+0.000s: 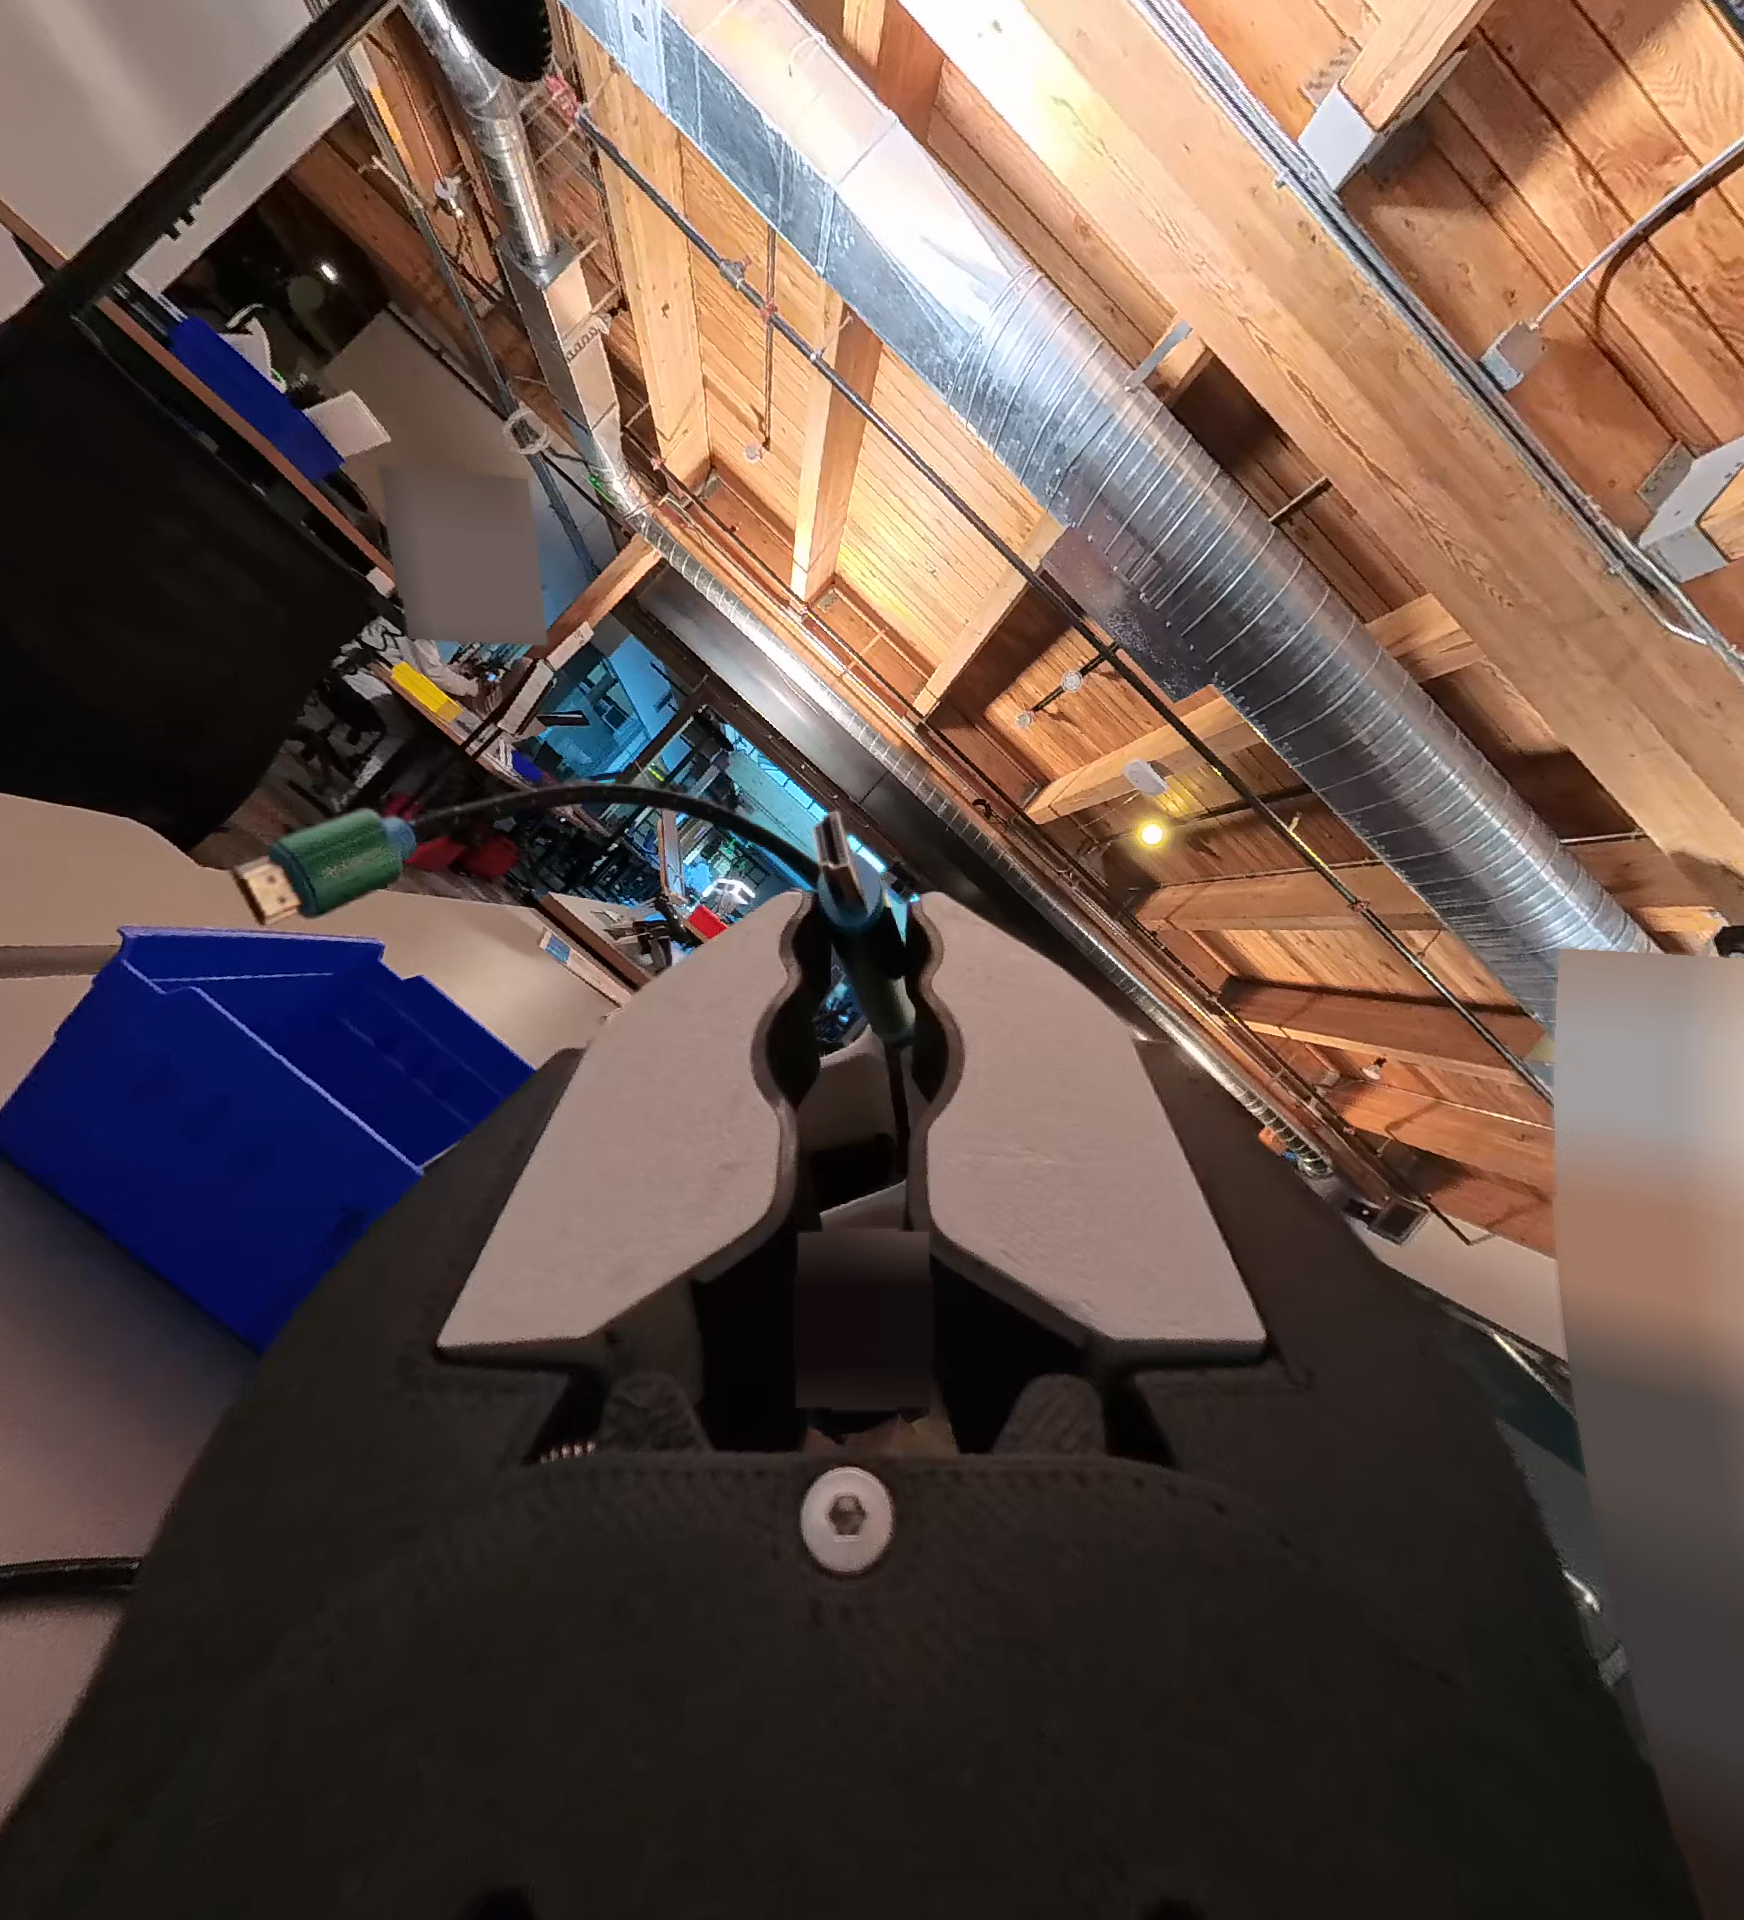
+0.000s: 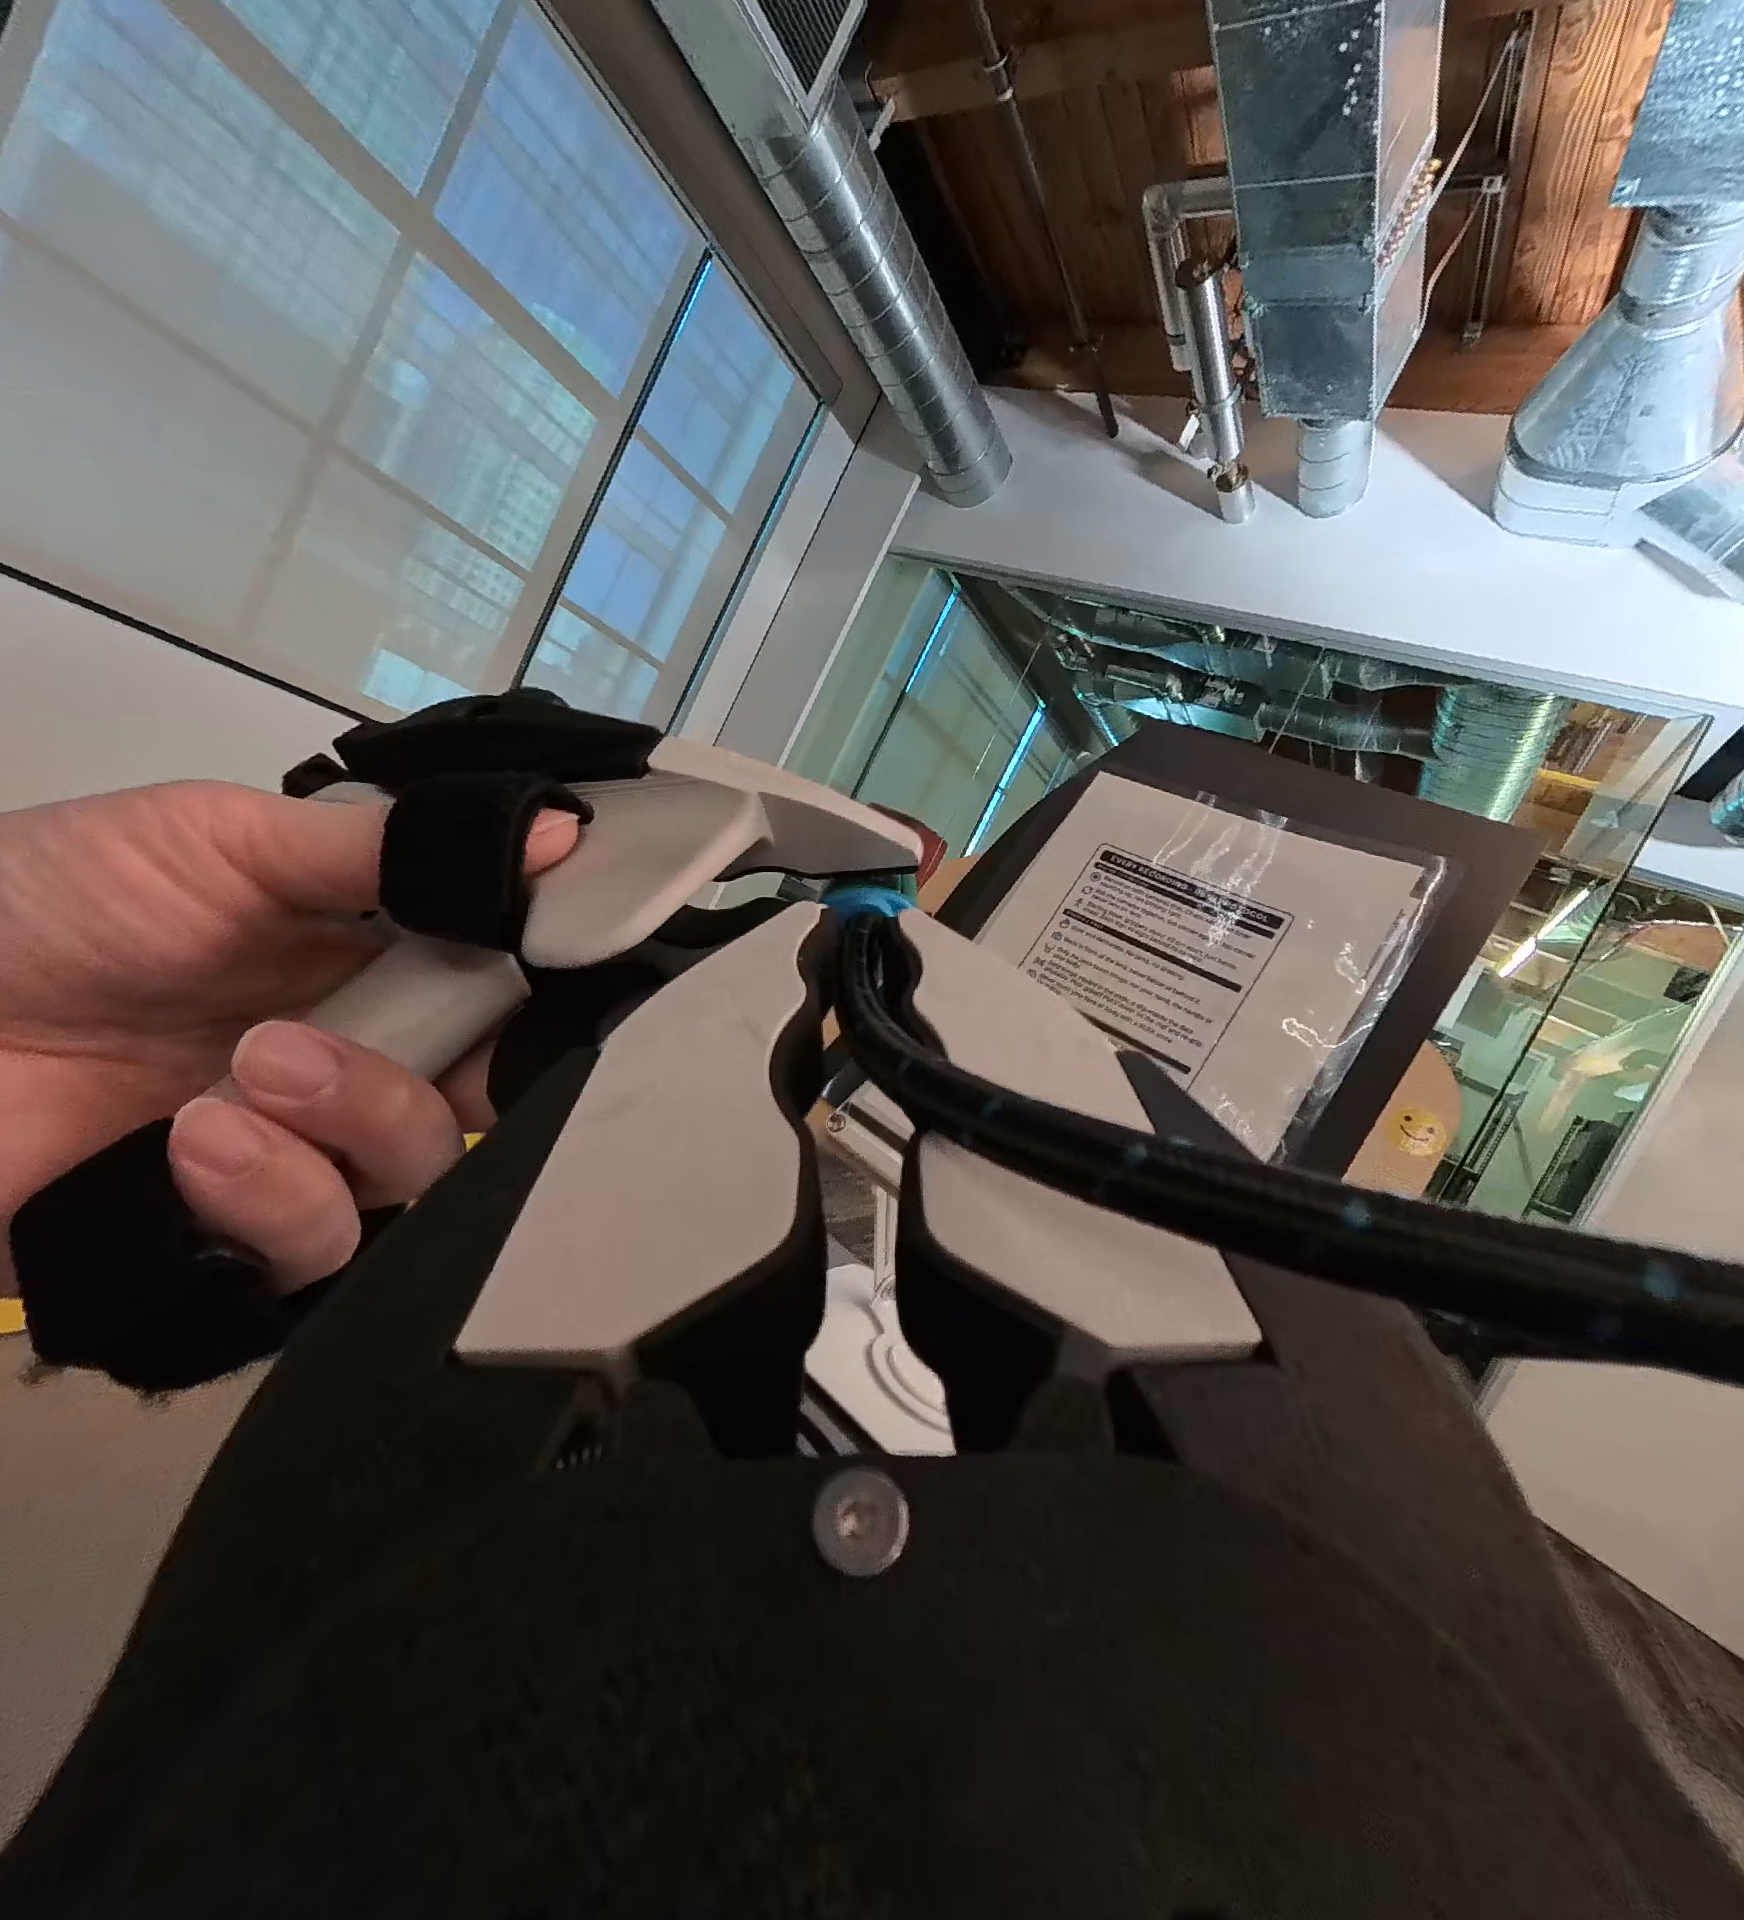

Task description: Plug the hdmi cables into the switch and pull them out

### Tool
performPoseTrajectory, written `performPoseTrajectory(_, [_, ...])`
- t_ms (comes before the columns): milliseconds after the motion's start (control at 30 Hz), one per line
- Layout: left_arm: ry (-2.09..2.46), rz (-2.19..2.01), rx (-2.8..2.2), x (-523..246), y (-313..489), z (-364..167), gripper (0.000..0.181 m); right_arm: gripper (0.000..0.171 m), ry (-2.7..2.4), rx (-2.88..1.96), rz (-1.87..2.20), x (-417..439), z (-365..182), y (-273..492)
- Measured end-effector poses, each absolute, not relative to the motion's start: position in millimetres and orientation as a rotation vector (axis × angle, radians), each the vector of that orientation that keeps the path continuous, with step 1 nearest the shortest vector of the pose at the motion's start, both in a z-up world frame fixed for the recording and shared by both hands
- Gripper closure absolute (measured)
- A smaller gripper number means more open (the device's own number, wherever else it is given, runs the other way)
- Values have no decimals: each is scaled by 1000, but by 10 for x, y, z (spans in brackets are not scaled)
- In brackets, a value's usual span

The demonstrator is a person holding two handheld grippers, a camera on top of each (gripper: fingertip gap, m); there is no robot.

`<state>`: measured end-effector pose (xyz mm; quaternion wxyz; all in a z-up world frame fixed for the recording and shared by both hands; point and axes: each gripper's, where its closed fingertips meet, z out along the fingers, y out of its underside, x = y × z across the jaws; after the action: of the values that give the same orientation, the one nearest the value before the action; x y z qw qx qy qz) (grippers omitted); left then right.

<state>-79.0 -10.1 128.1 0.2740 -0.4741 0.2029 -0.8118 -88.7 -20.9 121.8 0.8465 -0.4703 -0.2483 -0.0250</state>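
In the left wrist view my left gripper [image 1: 857, 914] points up at the ceiling and is shut on an HDMI plug [image 1: 847, 909] with a teal-green body, its metal tip sticking out past the fingertips. A second green HDMI plug [image 1: 333, 864] hangs free in the air to the left on a black cable [image 1: 639, 798] that arcs back behind my fingers. In the right wrist view my right gripper [image 2: 863, 925] is shut on black cable [image 2: 1367, 1210] just below a blue collar [image 2: 863, 896]. The left gripper [image 2: 847, 854], held by a hand [image 2: 120, 987], meets it there. The switch is not in view.
A blue plastic bin [image 1: 224, 1122] sits on a pale table [image 1: 6, 1351] at the lower left of the left wrist view. A black board with a bagged white sheet [image 2: 1211, 935] stands behind the grippers. Windows, ducts and wooden beams fill the rest. Left and right tips are no more than a few centimetres apart.
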Motion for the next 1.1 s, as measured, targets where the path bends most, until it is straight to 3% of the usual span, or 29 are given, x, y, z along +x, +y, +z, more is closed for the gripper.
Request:
performPoseTrajectory(300, [757, -2094, -1258, -817, -156, 1356, 162, 164, -590, -988, -127, -775, 1416, -309])
performPoseTrajectory(367, [823, -1858, -1311, -814, -62, 1293, 146, 164, -584, -994, -161, -644, 1525, -348])
performPoseTrajectory(433, [962, -1510, -1457, -781, 88, 1051, 129, 164, -577, -1018, -201, -487, 1619, -371])
performPoseTrajectory(533, [1252, -1046, -1651, -828, 219, 554, 125, 164, -575, -1051, -259, -290, 1706, -400])
performPoseTrajectory(633, [1431, -719, -1799, -971, 364, 104, 134, 164, -601, -1096, -309, -188, 1712, -396])
performPoseTrajectory(733, [1574, -660, -2001, -1058, 349, -364, 129, 164, -633, -1127, -347, -149, 1695, -391])
performPoseTrajectory(867, [1671, -500, -2266, -1180, 373, -961, 108, 164, -654, -1152, -348, -140, 1664, -372])
performPoseTrajectory(1100, [1656, -154, -2425, -1355, 556, -1458, 104, 164, -730, -1210, -341, -202, 1564, -339])
